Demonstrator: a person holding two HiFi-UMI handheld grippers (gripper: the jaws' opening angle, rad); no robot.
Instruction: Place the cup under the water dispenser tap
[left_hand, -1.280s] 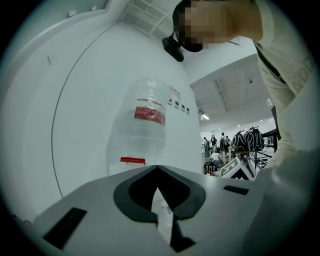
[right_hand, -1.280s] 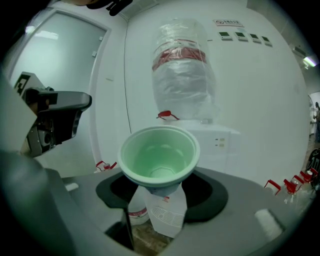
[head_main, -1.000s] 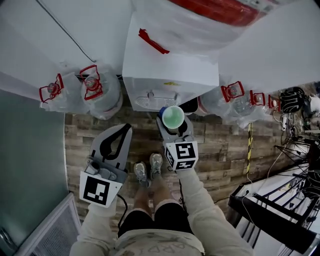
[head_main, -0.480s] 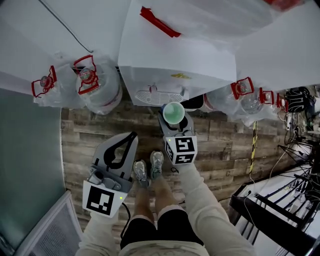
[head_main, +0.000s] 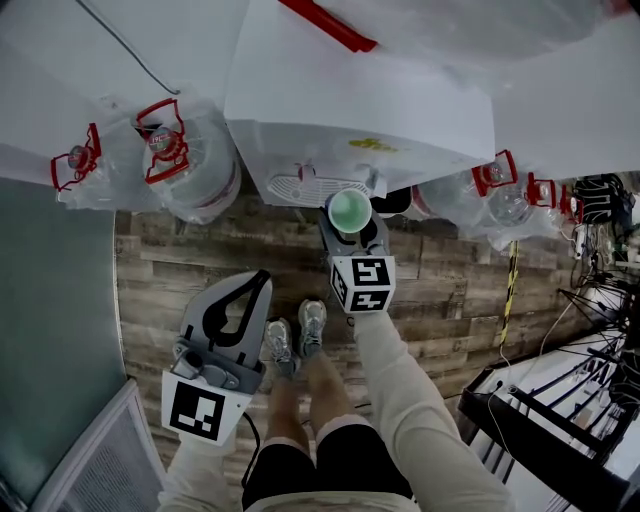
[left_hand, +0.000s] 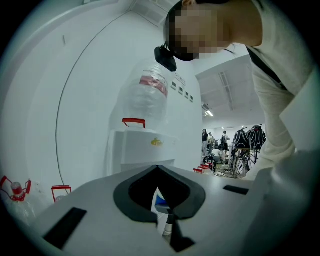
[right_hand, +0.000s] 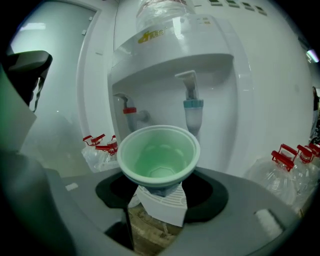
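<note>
Green and upright, the one cup (right_hand: 158, 155) sits clamped in the right claw (head_main: 352, 232) before the white water dispenser (head_main: 350, 110). Its two taps show above the cup: red tap (right_hand: 129, 111) at 11 o'clock, blue tap (right_hand: 193, 105) at 1 o'clock. From the cup, the left claw (head_main: 258, 280) lies at 7 o'clock, tips closed together.

The right tool (right_hand: 159, 187) grips a pale green cup (right_hand: 158, 159) by its lower part, 1 jaw pressing on each side. The cup is upright and empty. Behind it is the white water dispenser (right_hand: 225, 85), with 2 taps in its recess: a red tap (right_hand: 129, 111) on the left and a blue tap (right_hand: 192, 109) just above the cup's far rim. A white slotted drip tray (right_hand: 162, 206) shows under the cup's base. Clear bottles with red handles (right_hand: 99, 144) lie on the floor (right_hand: 150, 236) on both sides.
</note>
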